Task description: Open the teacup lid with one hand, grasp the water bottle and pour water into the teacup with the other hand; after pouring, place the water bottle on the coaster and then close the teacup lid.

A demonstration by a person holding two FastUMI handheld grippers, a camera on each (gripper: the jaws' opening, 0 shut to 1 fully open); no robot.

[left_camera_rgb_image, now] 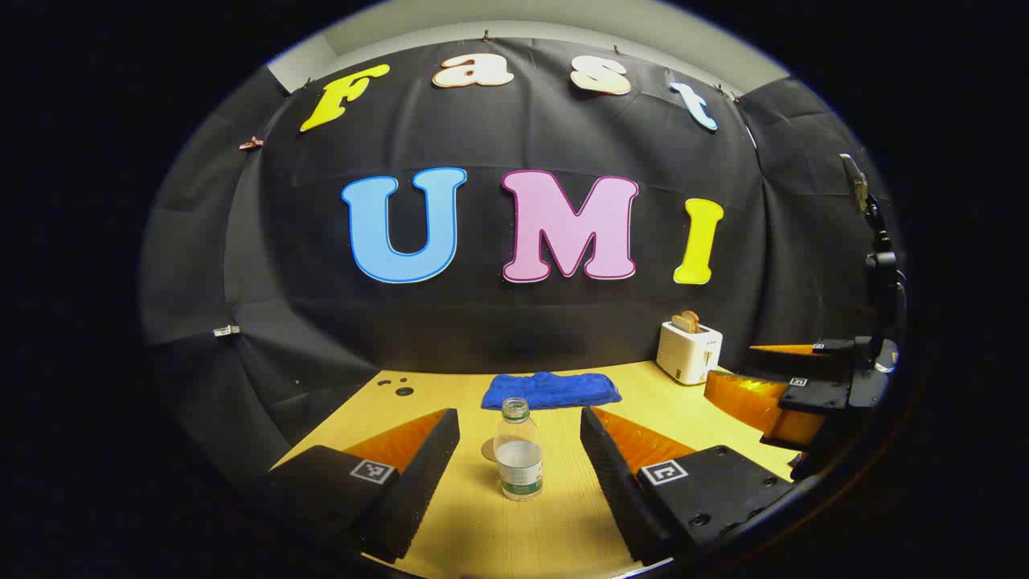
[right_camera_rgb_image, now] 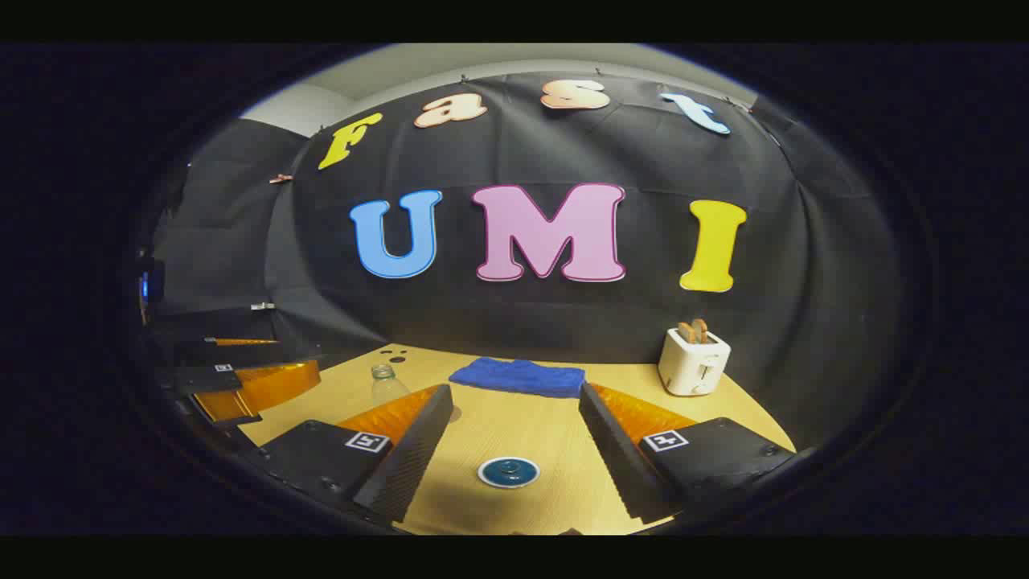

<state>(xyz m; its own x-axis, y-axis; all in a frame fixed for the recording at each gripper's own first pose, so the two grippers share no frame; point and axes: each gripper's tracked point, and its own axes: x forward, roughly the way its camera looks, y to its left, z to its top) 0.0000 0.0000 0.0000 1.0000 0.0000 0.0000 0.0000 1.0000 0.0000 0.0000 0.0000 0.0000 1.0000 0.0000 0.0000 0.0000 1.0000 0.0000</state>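
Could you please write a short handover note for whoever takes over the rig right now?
Left gripper: jaws open, empty, lined up either side of the water bottle, not touching it.
Right gripper: jaws open, empty, above the teacup lid, which is still on.
The bottle stands upright, uncapped, partly full, on the table, the coaster behind it.
Done: nothing yet.
Left: lift lid, pour, bottle onto coaster, close lid.

Water bottle point(left_camera_rgb_image: 518, 450) upright between spread left gripper point(left_camera_rgb_image: 520, 474) fingers.

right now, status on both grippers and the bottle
Left gripper open, bottle upright between its fingers, untouched. Right gripper open over the lidded teacup. Nothing in the way.
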